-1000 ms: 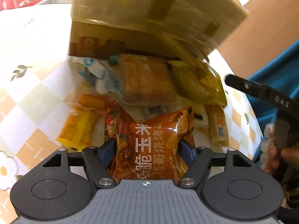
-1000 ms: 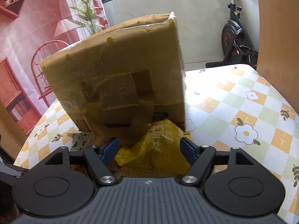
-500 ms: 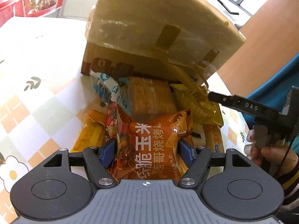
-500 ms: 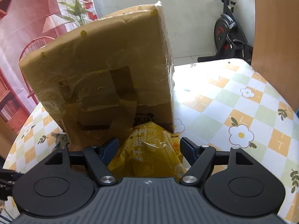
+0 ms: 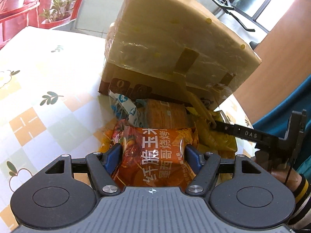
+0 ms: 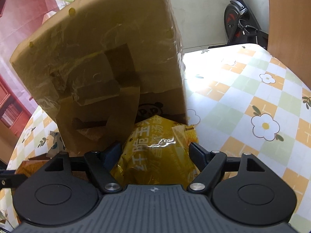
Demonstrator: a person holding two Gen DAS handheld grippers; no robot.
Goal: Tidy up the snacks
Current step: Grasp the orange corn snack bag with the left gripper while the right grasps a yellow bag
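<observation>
Checked tablecloth (image 5: 35, 104) – left tool (image 5: 152, 152) clamps orange snack bag (image 5: 155, 155)

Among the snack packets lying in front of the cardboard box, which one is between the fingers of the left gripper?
The orange-red foil packet with white Chinese writing sits in the left gripper. The yellow foil packet is in the right gripper.

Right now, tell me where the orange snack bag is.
Left wrist view, low centre: the orange bag sits clamped in the left gripper, in front of the snack pile spilling from the cardboard box.
</observation>
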